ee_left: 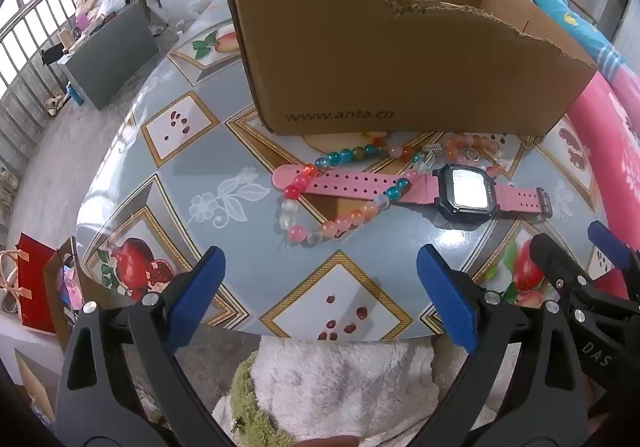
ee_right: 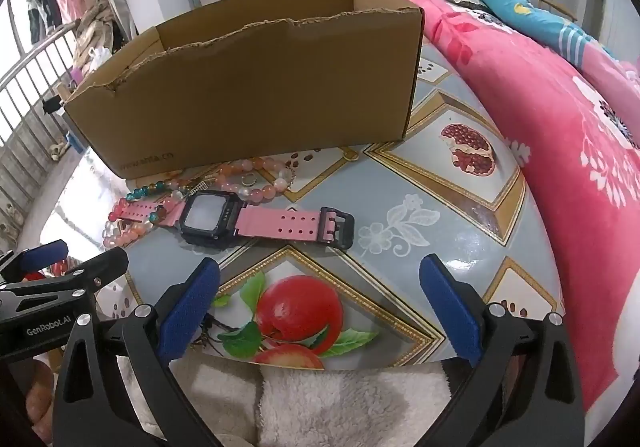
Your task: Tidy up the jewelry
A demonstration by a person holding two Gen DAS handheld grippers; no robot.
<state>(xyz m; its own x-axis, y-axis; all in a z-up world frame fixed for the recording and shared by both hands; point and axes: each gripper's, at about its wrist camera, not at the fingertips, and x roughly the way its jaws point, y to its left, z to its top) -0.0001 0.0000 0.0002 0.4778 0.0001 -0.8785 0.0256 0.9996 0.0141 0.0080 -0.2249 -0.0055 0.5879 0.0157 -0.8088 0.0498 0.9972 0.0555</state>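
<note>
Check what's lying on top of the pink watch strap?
A bead bracelet crosses over the pink watch's long strap in two places. The strap and table beneath the beads are hidden.

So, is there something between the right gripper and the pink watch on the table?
Nothing visible. The right gripper is open above bare tablecloth, and the pink watch lies ahead, though a bead bracelet crosses its far strap.

Light is being thrown back by the glossy fruit-printed tablecloth point(ee_left: 224, 167); beside it, matt corrugated brown cardboard box point(ee_left: 384, 59) edges are being shown ragged, translucent glassy bead bracelets point(ee_left: 332, 223) gleaming.
</note>
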